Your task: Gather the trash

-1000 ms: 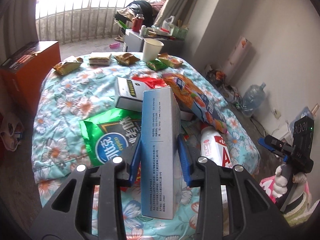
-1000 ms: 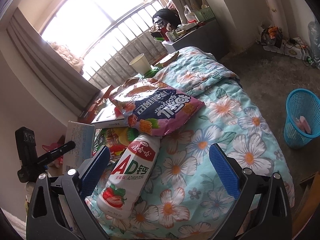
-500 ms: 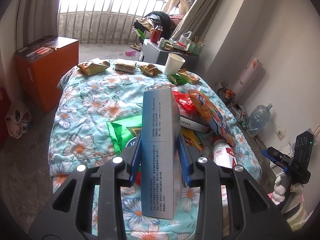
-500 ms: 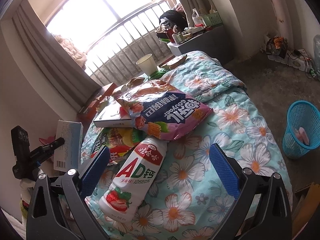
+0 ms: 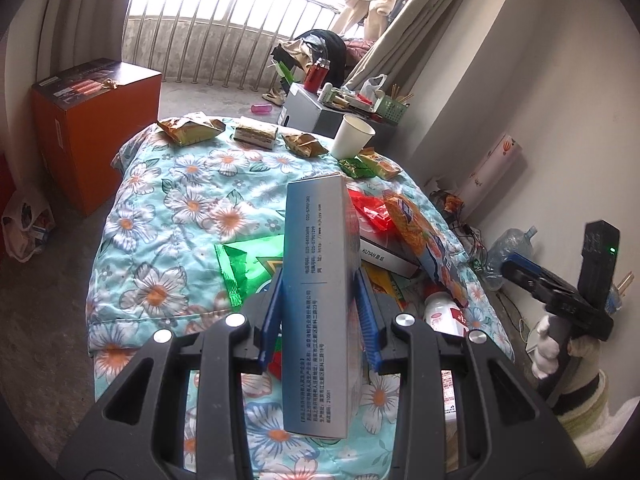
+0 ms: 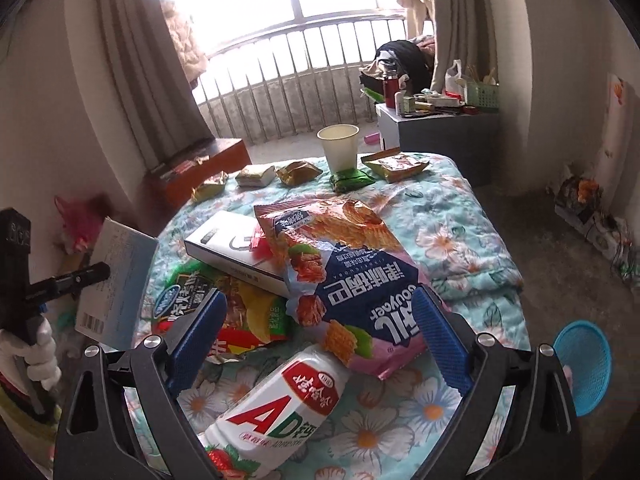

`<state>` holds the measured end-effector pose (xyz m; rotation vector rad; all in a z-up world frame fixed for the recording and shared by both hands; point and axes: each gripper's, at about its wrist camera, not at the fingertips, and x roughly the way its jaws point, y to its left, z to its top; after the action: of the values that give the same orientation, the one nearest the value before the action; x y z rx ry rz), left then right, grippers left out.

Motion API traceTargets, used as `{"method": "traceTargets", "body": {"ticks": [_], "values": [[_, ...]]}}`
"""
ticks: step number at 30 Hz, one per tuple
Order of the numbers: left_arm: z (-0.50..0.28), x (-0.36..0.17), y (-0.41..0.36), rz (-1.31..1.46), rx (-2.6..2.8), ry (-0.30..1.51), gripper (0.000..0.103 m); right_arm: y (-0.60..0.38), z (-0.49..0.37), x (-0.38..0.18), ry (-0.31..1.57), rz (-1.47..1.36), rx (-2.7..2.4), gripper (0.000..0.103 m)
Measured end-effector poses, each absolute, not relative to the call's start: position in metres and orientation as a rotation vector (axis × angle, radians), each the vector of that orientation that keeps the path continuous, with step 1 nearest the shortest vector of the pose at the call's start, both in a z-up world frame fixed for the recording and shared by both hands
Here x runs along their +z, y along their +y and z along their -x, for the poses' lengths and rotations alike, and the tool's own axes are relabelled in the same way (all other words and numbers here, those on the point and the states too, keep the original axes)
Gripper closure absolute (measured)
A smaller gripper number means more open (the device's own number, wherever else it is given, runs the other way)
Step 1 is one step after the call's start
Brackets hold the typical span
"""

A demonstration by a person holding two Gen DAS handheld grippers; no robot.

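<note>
My left gripper point(image 5: 318, 316) is shut on a tall light-blue carton point(image 5: 318, 280) and holds it upright above the near end of the floral bed point(image 5: 180, 184); the carton also shows at the left of the right wrist view point(image 6: 116, 280). My right gripper point(image 6: 316, 340) is open and empty, over a white AD milk bottle point(image 6: 280, 412) and a large pink and blue snack bag point(image 6: 348, 276). A green chip bag point(image 5: 248, 268), a white flat box point(image 6: 228, 248) and a red wrapper point(image 5: 368, 208) lie in the pile.
A paper cup point(image 6: 338, 148) and several small snack wrappers point(image 5: 188, 130) lie at the bed's far end. A blue waste basket point(image 6: 584, 364) stands on the floor to the right. An orange box point(image 5: 88, 128) stands left of the bed, a cluttered grey cabinet point(image 6: 440, 128) behind it.
My left gripper has lifted and pulled back with the carton. My right gripper has swung round to face the window, closer over the bottle and snack bag.
</note>
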<state>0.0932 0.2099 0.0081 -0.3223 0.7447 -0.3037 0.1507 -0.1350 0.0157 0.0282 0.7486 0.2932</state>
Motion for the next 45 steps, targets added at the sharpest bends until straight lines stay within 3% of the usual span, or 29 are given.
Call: {"method": "traceTargets", "body": {"ticks": [6,9,16,22,31,45], "values": [[-0.095,0.005,0.217,0.335,-0.301,0.746,0.071,-0.109,-0.185,-0.013,0.849,0.167,0.285,0.012],[-0.097,0.003,0.220,0.345,-0.300,0.748,0.071,-0.112,-0.201,-0.027,0.891,0.225,0.243,0.021],[-0.099,-0.001,0.221,0.353,-0.297,0.761,0.071,-0.144,-0.252,-0.035,0.923,0.123,0.152,0.027],[-0.100,-0.003,0.224,0.357,-0.286,0.763,0.071,-0.132,-0.256,-0.013,0.856,0.065,0.234,0.027],[-0.104,-0.007,0.229,0.379,-0.290,0.771,0.071,-0.077,-0.256,-0.024,0.862,0.294,0.287,0.026],[-0.102,-0.008,0.234,0.386,-0.292,0.775,0.071,-0.106,-0.315,-0.016,0.805,0.279,0.145,0.026]]}}
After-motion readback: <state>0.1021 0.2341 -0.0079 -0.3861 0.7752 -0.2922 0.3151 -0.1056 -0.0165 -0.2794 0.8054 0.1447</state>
